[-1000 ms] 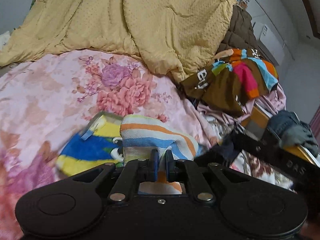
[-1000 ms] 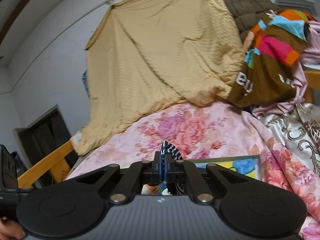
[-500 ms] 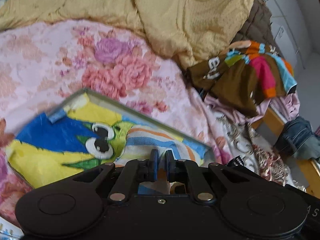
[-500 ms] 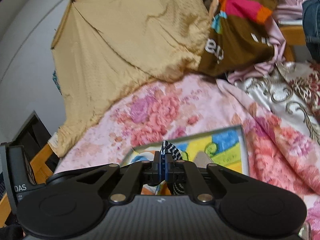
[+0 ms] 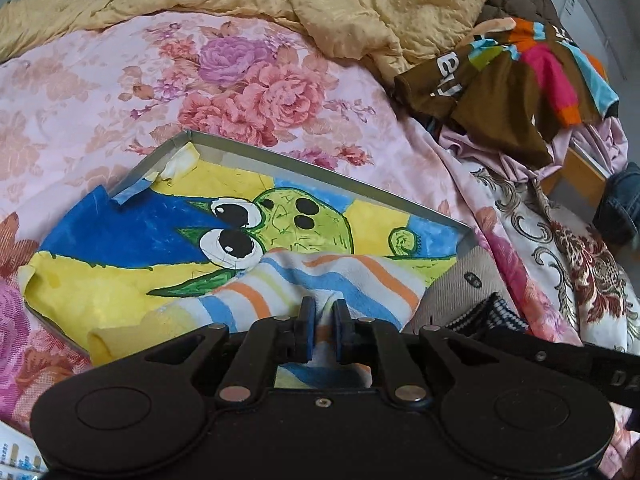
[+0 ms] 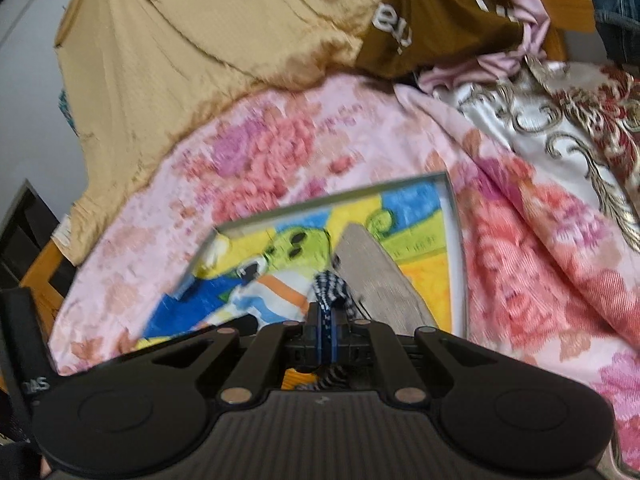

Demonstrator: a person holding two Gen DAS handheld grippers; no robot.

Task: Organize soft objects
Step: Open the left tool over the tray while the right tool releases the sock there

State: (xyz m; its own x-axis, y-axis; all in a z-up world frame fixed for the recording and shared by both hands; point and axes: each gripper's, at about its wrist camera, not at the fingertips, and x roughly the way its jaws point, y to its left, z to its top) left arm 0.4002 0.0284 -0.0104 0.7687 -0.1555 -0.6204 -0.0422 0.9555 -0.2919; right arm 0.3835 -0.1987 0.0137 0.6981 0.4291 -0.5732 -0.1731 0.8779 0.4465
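A pale grey wall (image 6: pixel 28 92) fills the upper left; a wooden bed rail (image 6: pixel 42 270) sits lower left, in daylight.

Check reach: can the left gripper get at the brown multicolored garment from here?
Probably not yet. The left gripper is shut on the striped towel over the tray; the brown garment lies well beyond it, unobstructed.

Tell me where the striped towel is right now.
The striped towel lies low in the left wrist view, on the painted tray, pinched at its near edge by the left gripper, with a grey-brown cloth at its right.
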